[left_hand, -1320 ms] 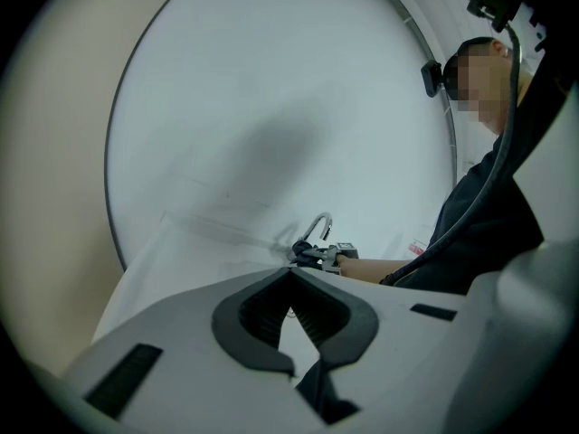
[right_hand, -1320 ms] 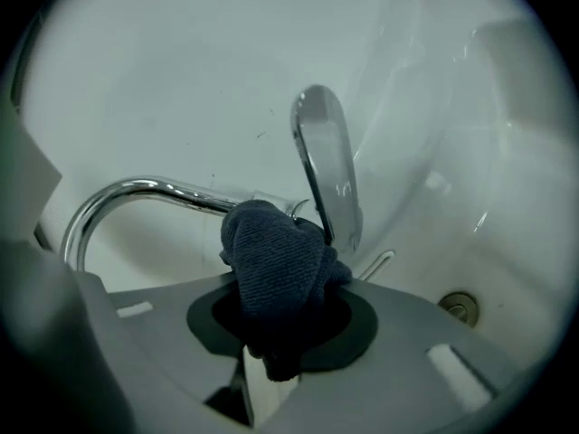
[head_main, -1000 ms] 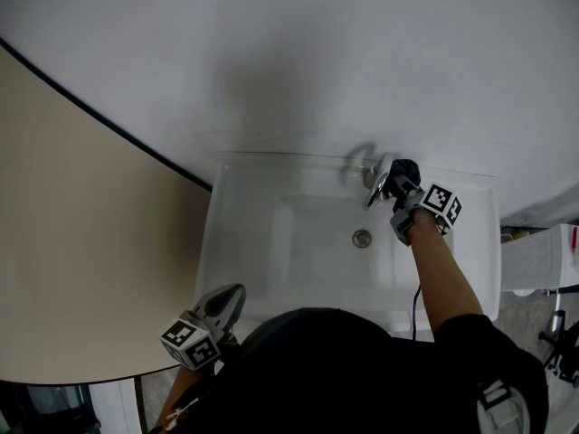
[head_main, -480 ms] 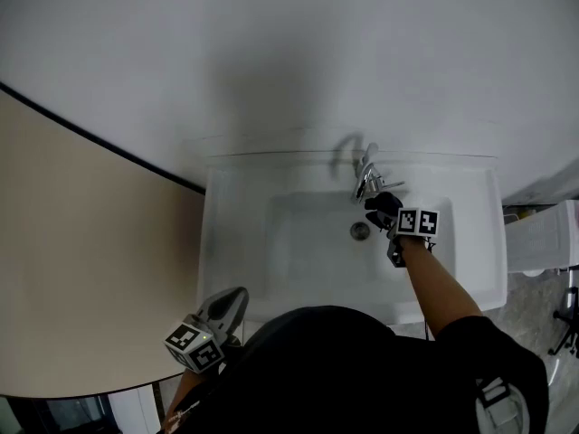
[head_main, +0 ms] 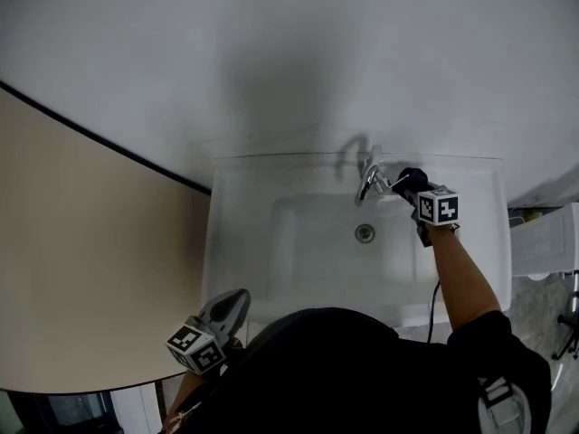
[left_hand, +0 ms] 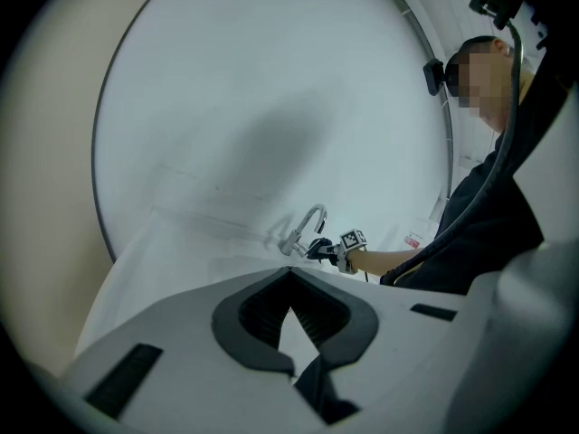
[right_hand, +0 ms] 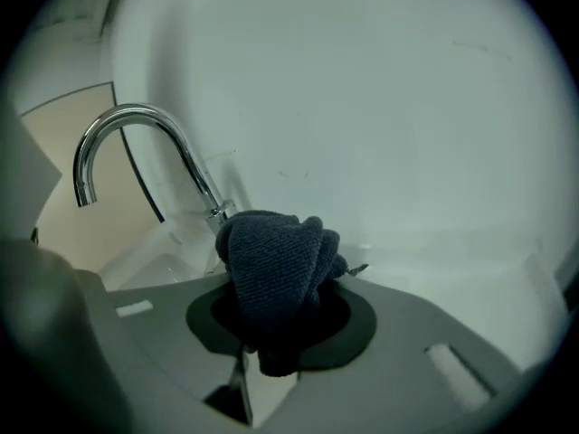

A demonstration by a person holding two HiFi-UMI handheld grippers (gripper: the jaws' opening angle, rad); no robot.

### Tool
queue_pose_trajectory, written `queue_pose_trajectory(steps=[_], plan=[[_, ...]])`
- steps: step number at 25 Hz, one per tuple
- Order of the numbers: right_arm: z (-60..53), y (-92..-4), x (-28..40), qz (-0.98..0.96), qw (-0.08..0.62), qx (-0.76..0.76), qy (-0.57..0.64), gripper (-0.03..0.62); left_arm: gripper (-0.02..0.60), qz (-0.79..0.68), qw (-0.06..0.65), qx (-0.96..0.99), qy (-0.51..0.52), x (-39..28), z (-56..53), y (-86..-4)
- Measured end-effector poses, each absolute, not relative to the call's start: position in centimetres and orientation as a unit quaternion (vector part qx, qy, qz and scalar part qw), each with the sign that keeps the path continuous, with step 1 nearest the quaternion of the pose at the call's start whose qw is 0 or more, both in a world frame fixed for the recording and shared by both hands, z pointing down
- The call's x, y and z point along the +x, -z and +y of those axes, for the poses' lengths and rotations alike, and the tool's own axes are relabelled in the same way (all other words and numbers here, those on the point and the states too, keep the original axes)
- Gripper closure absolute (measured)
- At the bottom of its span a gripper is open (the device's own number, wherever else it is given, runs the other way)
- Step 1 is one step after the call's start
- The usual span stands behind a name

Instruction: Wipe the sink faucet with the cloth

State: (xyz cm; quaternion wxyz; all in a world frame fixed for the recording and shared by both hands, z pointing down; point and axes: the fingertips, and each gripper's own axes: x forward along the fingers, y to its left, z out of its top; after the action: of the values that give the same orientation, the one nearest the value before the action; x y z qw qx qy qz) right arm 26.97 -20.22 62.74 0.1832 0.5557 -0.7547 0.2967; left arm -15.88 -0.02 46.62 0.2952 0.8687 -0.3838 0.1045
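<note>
Wiping near faucet (right_hand: 136, 125) base: right gripper (right_hand: 267, 325) clamped part-open on bunched cloth (right_hand: 271, 251); left gripper (left_hand: 289, 287) closed, empty. Risk: cloth snags on faucet, pulls free.

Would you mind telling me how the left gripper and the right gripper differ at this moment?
The right gripper is clamped on a bunched dark cloth; the left gripper has its jaws together on nothing. The right gripper is up beside the faucet; the left gripper is low, near the front left corner of the sink. Each carries a cube with square markers.
</note>
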Motion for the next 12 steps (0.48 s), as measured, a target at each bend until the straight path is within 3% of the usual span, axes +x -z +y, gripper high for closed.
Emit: queue_pose_trajectory(steps=[5,12], plan=[[-22.7,-64.3,27.9,-0.784,0.280,0.507,-0.223,0.505,0.591,-0.378,0.294,0.870,-0.114,-15.0,0.3,-46.7],[-22.2,-59.9,25.0,-0.816,0.290,0.491,-0.092,0.508,0.591,-0.387,0.293,0.867,-0.114,-15.4,0.4,-46.5]])
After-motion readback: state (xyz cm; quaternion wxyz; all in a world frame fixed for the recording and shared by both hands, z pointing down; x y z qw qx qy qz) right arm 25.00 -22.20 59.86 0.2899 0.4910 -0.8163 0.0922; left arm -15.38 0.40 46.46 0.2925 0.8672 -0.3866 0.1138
